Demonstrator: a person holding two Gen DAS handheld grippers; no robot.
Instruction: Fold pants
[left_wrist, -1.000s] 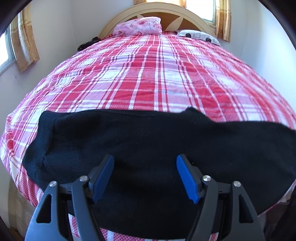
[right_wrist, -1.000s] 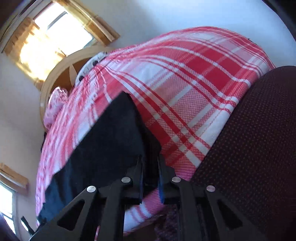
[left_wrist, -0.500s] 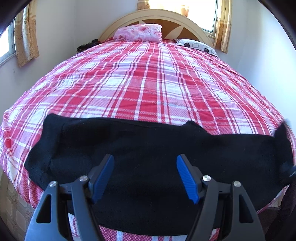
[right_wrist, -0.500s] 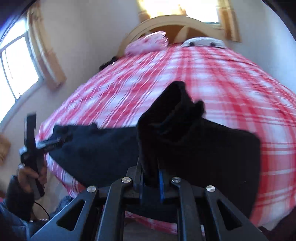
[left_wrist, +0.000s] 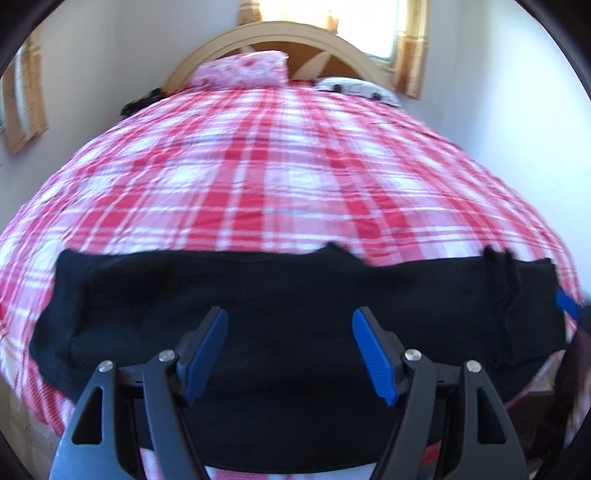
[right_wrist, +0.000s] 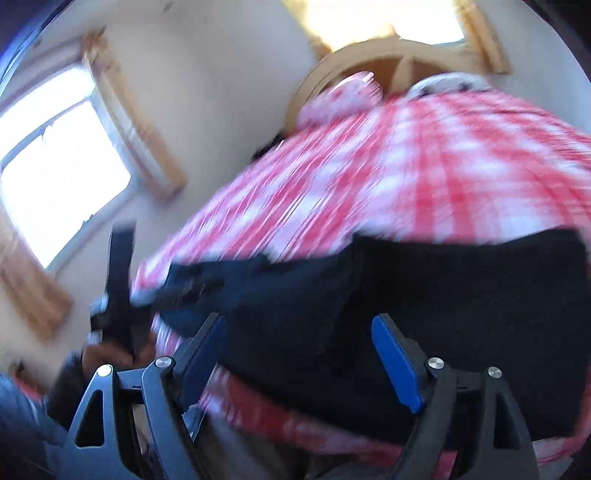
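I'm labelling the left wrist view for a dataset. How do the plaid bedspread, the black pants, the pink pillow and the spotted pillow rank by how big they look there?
Largest to smallest as they look:
1. plaid bedspread
2. black pants
3. pink pillow
4. spotted pillow
The pants lie nearest the camera and the pillows lie farthest, so real sizes may differ.

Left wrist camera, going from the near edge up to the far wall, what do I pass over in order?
Left gripper, jaws apart over the cloth → black pants laid across the bed's near edge → red plaid bedspread → pink pillow → wooden headboard → window.
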